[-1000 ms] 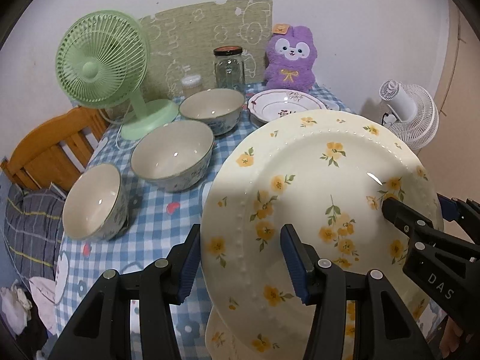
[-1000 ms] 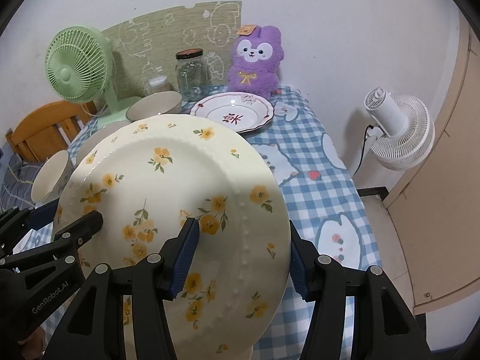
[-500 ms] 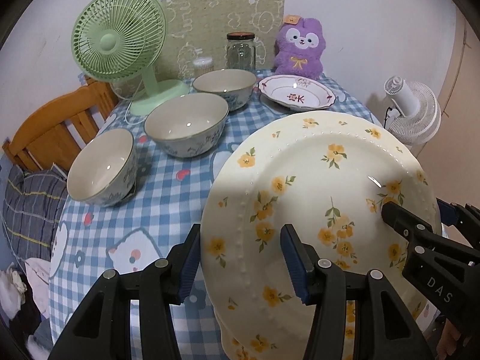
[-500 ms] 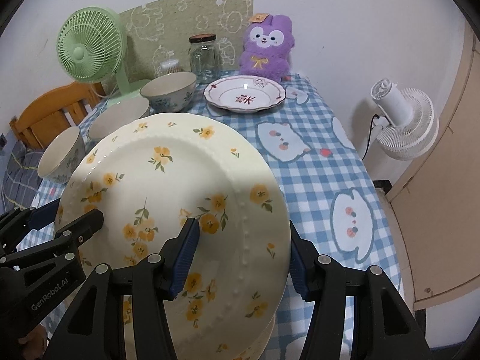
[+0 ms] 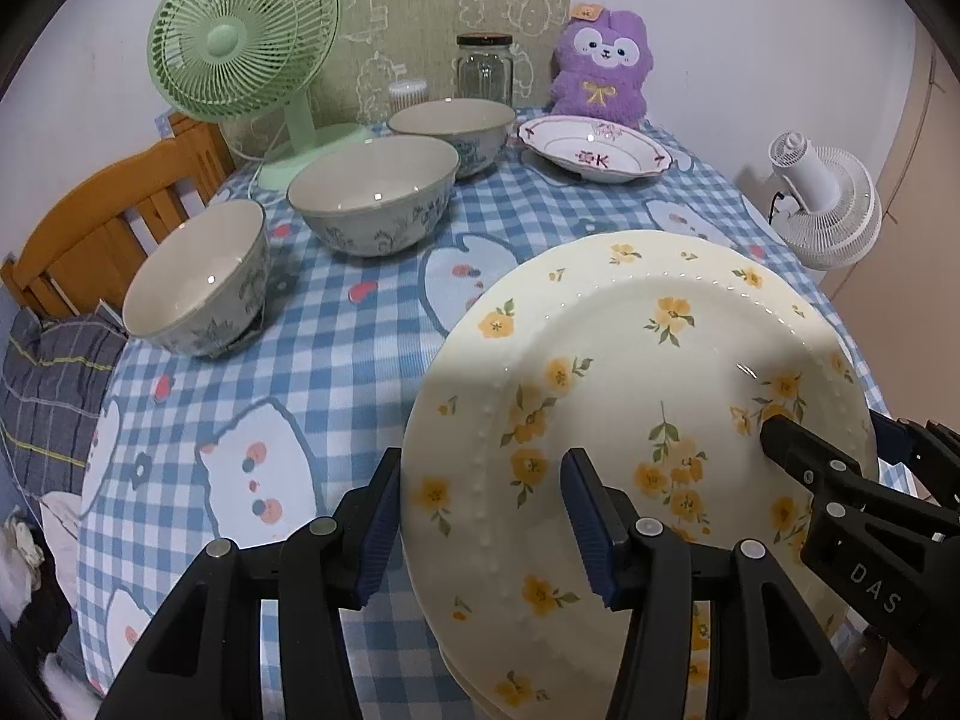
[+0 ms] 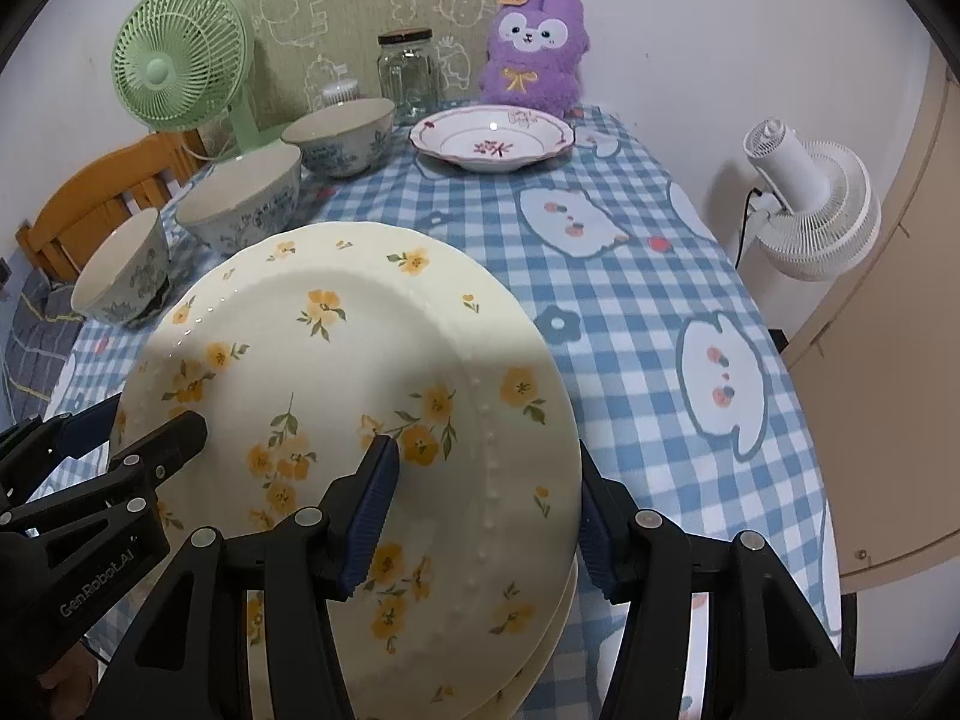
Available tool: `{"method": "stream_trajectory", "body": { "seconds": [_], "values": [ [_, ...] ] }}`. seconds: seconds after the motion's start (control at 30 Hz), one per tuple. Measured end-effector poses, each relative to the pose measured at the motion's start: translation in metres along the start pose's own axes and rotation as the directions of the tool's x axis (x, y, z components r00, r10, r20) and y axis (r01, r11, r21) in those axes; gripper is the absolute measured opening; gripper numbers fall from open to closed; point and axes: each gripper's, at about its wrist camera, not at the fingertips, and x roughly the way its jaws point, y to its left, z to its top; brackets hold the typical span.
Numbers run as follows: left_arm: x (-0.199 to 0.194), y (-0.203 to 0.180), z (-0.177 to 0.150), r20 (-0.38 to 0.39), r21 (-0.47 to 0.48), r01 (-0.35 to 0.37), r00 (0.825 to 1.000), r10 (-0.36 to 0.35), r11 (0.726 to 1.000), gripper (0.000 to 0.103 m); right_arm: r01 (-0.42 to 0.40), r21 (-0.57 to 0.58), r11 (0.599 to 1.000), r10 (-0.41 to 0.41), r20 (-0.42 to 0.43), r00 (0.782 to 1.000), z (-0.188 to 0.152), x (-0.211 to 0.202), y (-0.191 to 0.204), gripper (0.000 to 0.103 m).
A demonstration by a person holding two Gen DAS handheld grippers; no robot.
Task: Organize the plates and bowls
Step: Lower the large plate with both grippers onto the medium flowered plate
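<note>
A cream plate with yellow flowers (image 5: 630, 372) (image 6: 336, 360) hangs tilted over the near part of the checked table. My left gripper (image 5: 483, 516) is shut on its left rim, one finger over the face and one outside the edge. My right gripper (image 6: 483, 510) is shut on the right rim in the same way. Each gripper shows in the other's view: the right gripper (image 5: 828, 468), the left gripper (image 6: 120, 444). The edge of a second flowered plate (image 6: 540, 654) (image 5: 462, 675) peeks out just below. Three bowls (image 5: 198, 276) (image 5: 372, 198) (image 5: 453, 126) stand in a row at the left. A pink-patterned plate (image 5: 594, 150) lies at the back.
At the back stand a green desk fan (image 5: 240, 42), a glass jar (image 5: 485, 69) and a purple plush toy (image 5: 603, 66). A white fan (image 6: 804, 204) stands off the table's right side, and a wooden chair (image 5: 96, 228) is at the left. The blue checked tablecloth (image 6: 630, 312) covers the table.
Both grippers have come down with the flowered plate, and more of the table top shows. The second flowered plate's edge under it has come closer.
</note>
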Motion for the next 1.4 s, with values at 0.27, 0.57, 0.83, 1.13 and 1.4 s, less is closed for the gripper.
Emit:
{"method": "stream_trajectory", "body": {
  "seconds": [0.27, 0.57, 0.83, 1.13, 1.4],
  "values": [
    [0.004, -0.002, -0.012, -0.007, 0.016, 0.001, 1.000, -0.001, 1.000, 0.053, 0.010, 0.007, 1.000, -0.009, -0.015, 1.000, -0.012, 0.003, 0.000, 0.058],
    [0.007, -0.005, -0.018, -0.008, 0.027, -0.003, 1.000, 0.003, 1.000, 0.053, 0.024, 0.004, 1.000, -0.024, -0.011, 1.000, -0.018, 0.003, 0.002, 0.058],
    [0.010, -0.002, -0.020, -0.013, 0.023, 0.008, 1.000, -0.007, 1.000, 0.053, 0.051, -0.006, 0.999, -0.051, -0.002, 0.999, -0.019, 0.004, 0.005, 0.058],
    [0.017, 0.001, -0.021, -0.010, 0.019, 0.042, 0.999, -0.042, 0.999, 0.053, 0.094, -0.005, 0.996, -0.094, 0.009, 0.996, -0.018, 0.008, 0.010, 0.058],
    [0.016, 0.001, -0.023, 0.012, 0.036, 0.046, 0.999, -0.046, 0.998, 0.053, 0.149, -0.037, 0.988, -0.149, 0.011, 0.989, -0.020, 0.013, 0.018, 0.063]
  ]
}}
